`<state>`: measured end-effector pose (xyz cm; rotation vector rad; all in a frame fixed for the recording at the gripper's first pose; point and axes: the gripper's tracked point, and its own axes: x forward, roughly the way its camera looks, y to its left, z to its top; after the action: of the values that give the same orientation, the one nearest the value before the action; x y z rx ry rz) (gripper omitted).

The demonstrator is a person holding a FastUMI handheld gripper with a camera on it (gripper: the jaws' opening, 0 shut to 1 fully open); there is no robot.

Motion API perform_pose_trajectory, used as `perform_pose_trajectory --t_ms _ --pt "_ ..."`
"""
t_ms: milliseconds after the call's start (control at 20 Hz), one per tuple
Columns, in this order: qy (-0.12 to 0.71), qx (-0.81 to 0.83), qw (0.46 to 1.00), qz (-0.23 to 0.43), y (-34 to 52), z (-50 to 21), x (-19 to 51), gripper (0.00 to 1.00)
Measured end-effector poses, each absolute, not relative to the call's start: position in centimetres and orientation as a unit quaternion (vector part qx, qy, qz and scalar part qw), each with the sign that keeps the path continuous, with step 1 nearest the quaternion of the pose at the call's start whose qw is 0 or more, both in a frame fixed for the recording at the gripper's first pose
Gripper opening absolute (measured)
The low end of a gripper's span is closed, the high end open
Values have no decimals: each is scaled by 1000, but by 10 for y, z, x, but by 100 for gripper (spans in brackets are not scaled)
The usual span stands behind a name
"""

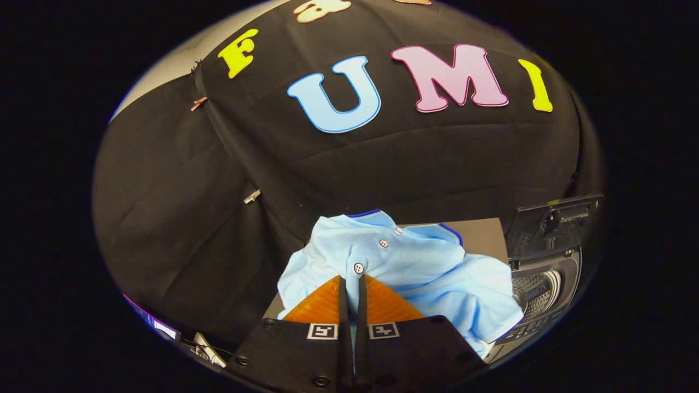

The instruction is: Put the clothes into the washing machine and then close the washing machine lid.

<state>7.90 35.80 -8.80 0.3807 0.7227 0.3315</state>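
Centrally, low in the frame, a pale blue shirt (404, 267) lies crumpled in soft folds, made of smooth knit fabric with a dark blue trim at its collar and a short row of small round white buttons. It rests on a flat grey surface (480, 234) whose straight back edge shows behind the collar, right of centre. The gripper (353, 284) rises from the bottom middle of the frame: two ribbed orange fingers (322, 303), wedge-shaped and mounted on black blocks with square black-and-white markers, are drawn together with only a thin dark slit between them. Their tips meet at the shirt's placket, just below the lowest button, pinching a fold of the fabric there. The shirt spreads beyond the fingers and drapes down to their right. At the lower right of the frame sits the washing machine (540, 295), dark grey, its perforated metal drum visible and its dark lid (557, 224) standing raised behind the opening.
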Motion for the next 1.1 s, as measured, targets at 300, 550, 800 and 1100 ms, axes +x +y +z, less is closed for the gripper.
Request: perform_pose_trajectory --t_ms 300,550,800,1100 --pt "315 198 914 161 289 -44 74 6" --pt "303 209 918 147 223 -33 72 6" --pt "298 204 923 134 148 -26 74 6" --pt "281 188 933 123 71 -22 66 6"
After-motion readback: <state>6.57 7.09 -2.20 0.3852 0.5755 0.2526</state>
